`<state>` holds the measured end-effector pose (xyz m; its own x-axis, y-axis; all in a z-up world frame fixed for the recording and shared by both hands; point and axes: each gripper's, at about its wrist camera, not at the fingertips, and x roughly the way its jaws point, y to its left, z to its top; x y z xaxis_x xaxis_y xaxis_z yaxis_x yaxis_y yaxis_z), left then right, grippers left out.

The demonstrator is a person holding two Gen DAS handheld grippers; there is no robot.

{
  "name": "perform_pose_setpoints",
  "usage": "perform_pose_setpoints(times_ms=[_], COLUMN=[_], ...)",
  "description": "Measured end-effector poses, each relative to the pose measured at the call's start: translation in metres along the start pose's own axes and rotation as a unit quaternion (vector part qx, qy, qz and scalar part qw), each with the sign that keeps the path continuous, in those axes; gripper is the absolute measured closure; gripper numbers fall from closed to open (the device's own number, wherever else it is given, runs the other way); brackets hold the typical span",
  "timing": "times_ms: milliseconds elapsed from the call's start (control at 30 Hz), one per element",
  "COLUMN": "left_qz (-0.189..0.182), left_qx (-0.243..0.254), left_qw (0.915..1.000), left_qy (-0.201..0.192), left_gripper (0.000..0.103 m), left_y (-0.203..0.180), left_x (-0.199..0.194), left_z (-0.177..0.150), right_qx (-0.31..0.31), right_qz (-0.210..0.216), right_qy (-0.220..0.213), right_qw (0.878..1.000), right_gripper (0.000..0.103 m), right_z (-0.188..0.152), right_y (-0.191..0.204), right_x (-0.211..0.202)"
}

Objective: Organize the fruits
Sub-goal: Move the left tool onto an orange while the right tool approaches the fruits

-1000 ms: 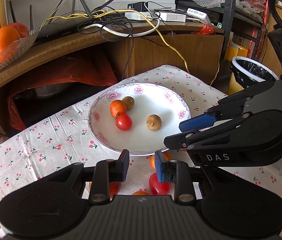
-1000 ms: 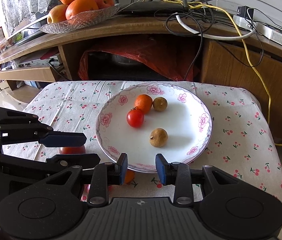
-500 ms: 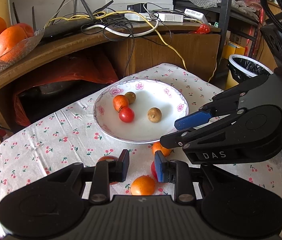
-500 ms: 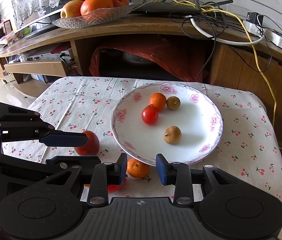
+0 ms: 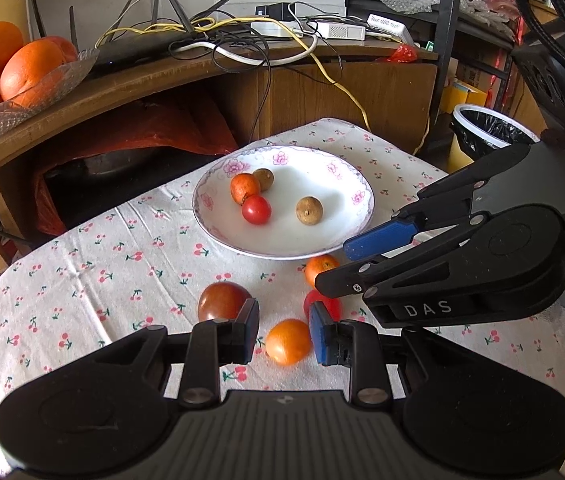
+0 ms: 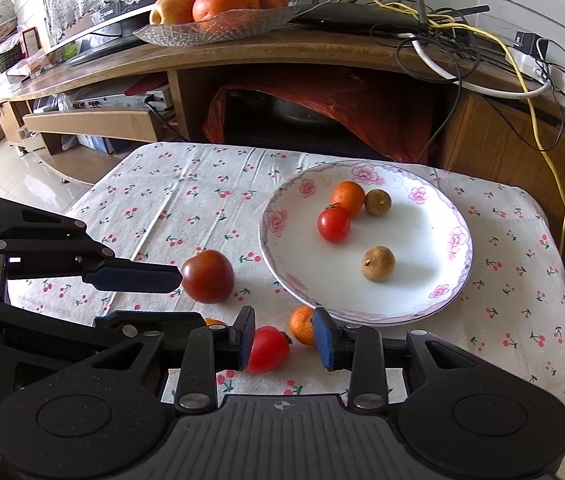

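- A broad stretch of bare tablecloth (image 6: 186, 200) is left free on the desk to the left of the plate (image 6: 458, 280).
- The near strip in front of the plate is crowded by a dark red tomato (image 6: 207, 276), a small red tomato (image 6: 268, 349) and two small oranges (image 5: 288, 341) (image 5: 319, 270).
- The near right side is blocked by the right gripper (image 5: 336, 264), which reaches across above the fruit.
- Behind the desk, passage is closed off by a wooden shelf (image 6: 282, 56).

Bright daylight; soft shadows; sharp; fisheye-bent edges.
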<state>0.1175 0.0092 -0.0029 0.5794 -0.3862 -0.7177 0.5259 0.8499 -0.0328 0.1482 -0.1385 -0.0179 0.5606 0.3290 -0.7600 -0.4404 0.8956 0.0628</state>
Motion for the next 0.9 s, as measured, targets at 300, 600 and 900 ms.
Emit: perform_pose_setpoints(times_ms=[300,600,900], left_qz=[-0.014,-0.003,0.009], left_qx=[0.018,0.009,0.024], left_qw=[0.9995,0.9993,0.9987], left_qy=[0.021,0.037,0.044], left_gripper=[0.067,0.066,0.064], left_y=[-0.008,-0.004,-0.008], left_x=[0.001,0.015,0.036], left_z=[-0.016,-0.019,-0.012], right_qx=[-0.005,0.001,0.021], right_qz=[0.016,0.011,0.008], right_qy=[0.015,0.029,0.043], right_qw=[1.000,1.000,0.999], right_gripper=[0.071,0.069,0.069], right_z=[-0.010,-0.015,-0.018], right_y=[0.009,0.002,-0.011], right_x=[-0.001,0.004,0.008])
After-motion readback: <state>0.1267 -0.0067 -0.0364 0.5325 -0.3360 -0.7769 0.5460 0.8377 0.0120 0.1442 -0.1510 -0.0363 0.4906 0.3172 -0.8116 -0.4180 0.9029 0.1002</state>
